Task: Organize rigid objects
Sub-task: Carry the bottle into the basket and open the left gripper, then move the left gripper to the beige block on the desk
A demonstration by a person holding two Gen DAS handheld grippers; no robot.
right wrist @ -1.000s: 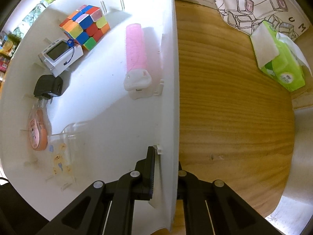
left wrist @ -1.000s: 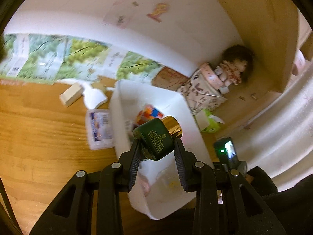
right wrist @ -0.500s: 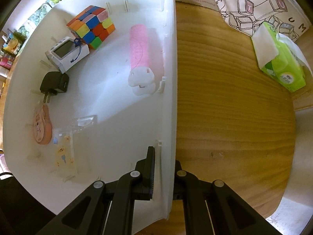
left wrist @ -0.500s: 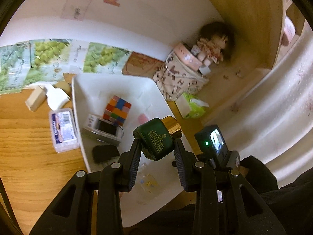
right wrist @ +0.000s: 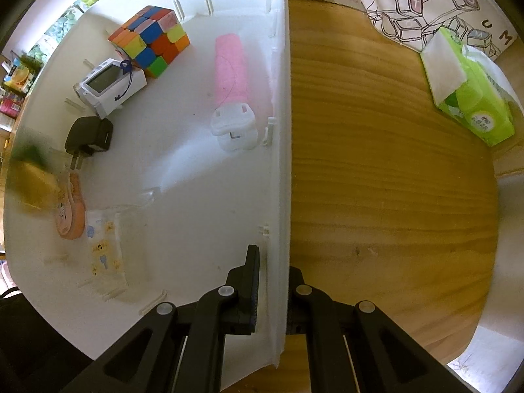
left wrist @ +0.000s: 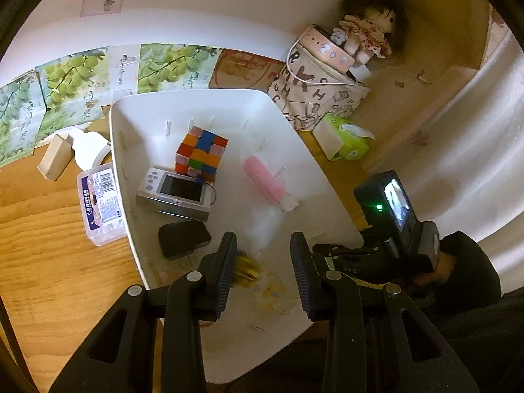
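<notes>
Left gripper (left wrist: 263, 263) hovers over the near end of the white bin (left wrist: 294, 150), jaws spread wide with nothing between them. Just inside its left finger (left wrist: 226, 262) a gold-and-green blur, probably the green bottle with gold cap (left wrist: 247, 270), sits low against the bin floor; the right wrist view shows the same smear (right wrist: 31, 177) at the far left edge of the bin, too blurred to tell whether it is at rest or moving. Right gripper (right wrist: 273, 294) is closed on the bin's right wall (right wrist: 281, 163), one finger inside and one outside, presumably to steady the bin while items go in. Ahead of the left gripper, inside the bin: black charger plug (left wrist: 183, 239) nearest, then a small silver device with a screen (left wrist: 175, 195), a colour cube (left wrist: 201, 155) beyond it, and a pink roller with white cap (left wrist: 267, 181) to the right. A flat orange piece (right wrist: 70, 216) and a clear printed pouch (right wrist: 104, 249) lie near the blur. Outside, to the left, a clear labelled box (left wrist: 100, 203) touches the bin wall; likely candidate for the next pick. Green tissue pack (right wrist: 471, 98) lies well right of the right gripper on the wooden table (right wrist: 393, 213).
</notes>
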